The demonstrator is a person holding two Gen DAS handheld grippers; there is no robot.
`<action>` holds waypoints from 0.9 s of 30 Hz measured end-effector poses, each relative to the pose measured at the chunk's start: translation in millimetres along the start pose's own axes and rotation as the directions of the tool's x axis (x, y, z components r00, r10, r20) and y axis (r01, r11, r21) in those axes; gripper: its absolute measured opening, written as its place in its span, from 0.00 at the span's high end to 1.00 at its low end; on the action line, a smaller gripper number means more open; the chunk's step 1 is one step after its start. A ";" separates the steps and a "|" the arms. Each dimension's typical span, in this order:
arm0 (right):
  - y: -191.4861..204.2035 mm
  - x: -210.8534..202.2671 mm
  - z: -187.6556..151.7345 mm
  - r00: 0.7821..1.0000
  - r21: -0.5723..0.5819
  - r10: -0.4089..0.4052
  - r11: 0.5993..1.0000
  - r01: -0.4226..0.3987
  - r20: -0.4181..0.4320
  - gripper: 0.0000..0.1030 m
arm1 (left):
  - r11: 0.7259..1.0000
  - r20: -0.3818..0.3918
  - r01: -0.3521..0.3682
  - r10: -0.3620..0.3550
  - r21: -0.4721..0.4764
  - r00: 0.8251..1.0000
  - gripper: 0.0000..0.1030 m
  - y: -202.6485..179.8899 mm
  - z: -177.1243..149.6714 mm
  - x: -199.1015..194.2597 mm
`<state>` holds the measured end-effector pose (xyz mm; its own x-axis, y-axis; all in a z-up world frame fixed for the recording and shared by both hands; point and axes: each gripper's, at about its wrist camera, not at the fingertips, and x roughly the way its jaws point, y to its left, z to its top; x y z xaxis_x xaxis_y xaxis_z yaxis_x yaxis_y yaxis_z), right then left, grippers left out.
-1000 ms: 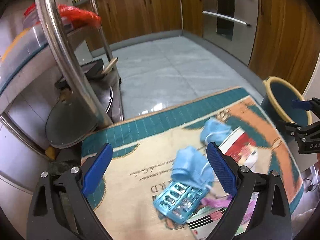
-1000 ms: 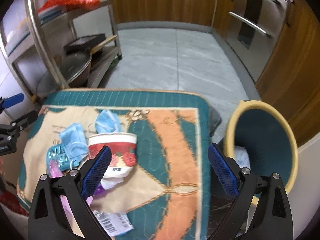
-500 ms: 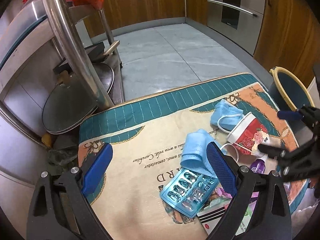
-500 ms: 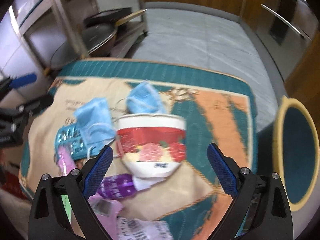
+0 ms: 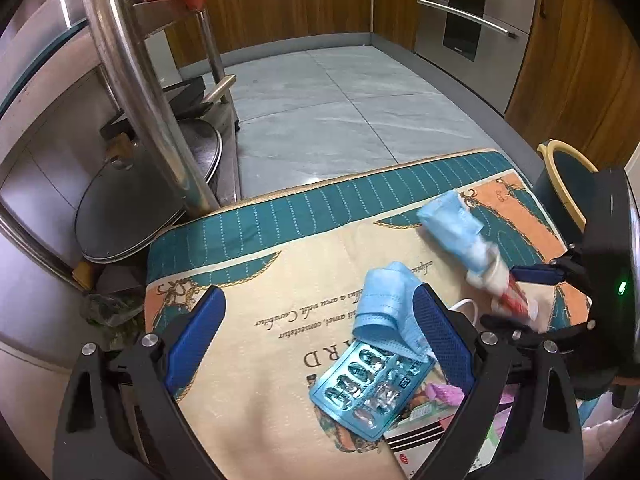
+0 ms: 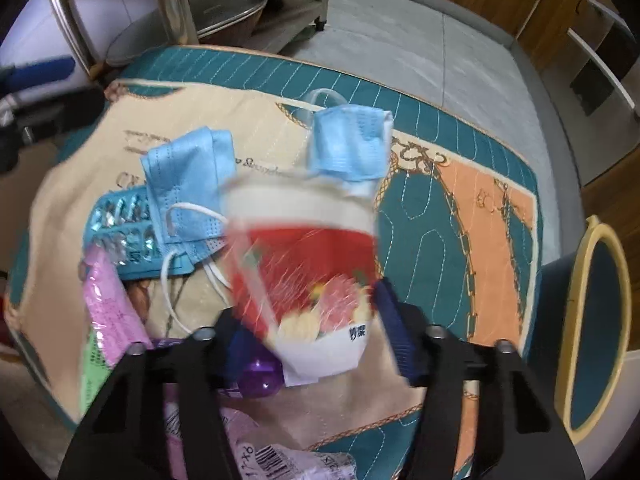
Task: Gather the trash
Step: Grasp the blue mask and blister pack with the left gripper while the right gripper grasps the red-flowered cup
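Note:
A red and white paper cup (image 6: 304, 264) lies on its side on the patterned mat (image 6: 460, 208), between the fingers of my right gripper (image 6: 316, 332), whose jaws have narrowed around its base; contact is blurred. The cup also shows in the left wrist view (image 5: 508, 296). Two blue face masks (image 6: 188, 184) (image 6: 352, 144) lie beside and beyond it, with a blue blister pack (image 5: 372, 388) and pink wrappers (image 6: 108, 304) nearby. My left gripper (image 5: 316, 340) is open and empty above the mat, by one mask (image 5: 388, 300).
A teal bin with a yellow rim (image 6: 592, 320) stands off the mat's right edge. A steel rack (image 5: 132, 92) with pans (image 5: 140, 208) stands at the left. A purple bottle (image 6: 260, 372) and a barcoded wrapper (image 6: 288, 460) lie near me. Wooden cabinets (image 5: 568, 60) line the far side.
My right gripper has moved forward and down onto the cup and its jaws have narrowed around it. My left gripper has drawn back slightly and stayed open.

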<state>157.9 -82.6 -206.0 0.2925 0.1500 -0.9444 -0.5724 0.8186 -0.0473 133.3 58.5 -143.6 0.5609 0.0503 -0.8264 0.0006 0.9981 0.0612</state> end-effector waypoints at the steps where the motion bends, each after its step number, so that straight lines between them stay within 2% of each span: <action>1: -4.0 -2.9 1.0 1.000 0.016 0.018 1.000 -0.018 0.008 0.53 | 1.000 0.000 0.001 -0.001 0.005 1.000 0.09 -2.6 0.4 0.0; 5: -20.3 -17.9 3.2 0.996 0.079 0.076 0.994 -0.079 0.046 0.64 | 1.000 -0.011 0.007 -0.007 0.026 1.000 0.10 -11.4 -0.2 2.9; 9: -38.5 -29.2 1.3 0.987 0.158 0.145 0.975 -0.155 0.077 0.66 | 0.999 -0.046 0.021 -0.019 0.040 0.999 0.10 -18.5 -3.2 12.3; 12: -44.6 -32.0 -1.2 0.983 0.179 0.166 0.968 -0.178 0.081 0.66 | 0.999 -0.090 0.042 -0.039 0.033 0.995 0.11 -23.4 -5.8 24.1; 14: -49.1 -33.2 -2.4 0.981 0.183 0.174 0.965 -0.186 0.081 0.66 | 0.998 -0.118 0.056 -0.052 0.035 0.992 0.19 -28.5 -6.3 33.4; 18: -55.8 -41.4 -2.0 0.968 0.189 0.221 0.952 -0.240 0.115 0.66 | 0.996 -0.151 0.074 -0.066 0.053 0.986 0.26 -41.4 -6.2 49.2; 20: -60.2 -48.7 -1.5 0.957 0.191 0.254 0.941 -0.279 0.142 0.67 | 0.994 -0.173 0.090 -0.077 0.068 0.982 0.43 -48.3 -6.3 56.2; 22: -64.2 -57.0 -2.6 0.948 0.191 0.271 0.934 -0.301 0.167 0.67 | 0.992 -0.189 0.098 -0.082 0.079 0.979 0.52 -53.0 -5.9 61.8; 23: -66.0 -59.3 -1.5 0.944 0.193 0.279 0.931 -0.311 0.176 0.67 | 0.992 -0.187 0.097 -0.080 0.083 0.979 0.63 -54.6 -5.1 62.9; 24: -68.3 -62.6 -1.4 0.940 0.195 0.285 0.927 -0.321 0.189 0.67 | 0.992 -0.186 0.095 -0.078 0.085 0.979 0.70 -55.5 -4.2 63.4; 27: -72.2 -68.8 -2.8 0.932 0.197 0.298 0.920 -0.338 0.205 0.67 | 0.990 -0.179 0.114 -0.099 0.077 0.979 0.73 -56.0 -1.9 61.6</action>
<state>177.0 -153.6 -138.5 0.2590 0.4978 -0.8277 -0.4745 0.8120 0.3399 166.3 5.8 -199.0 0.4010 -0.0431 -0.9150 0.1286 0.9917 0.0096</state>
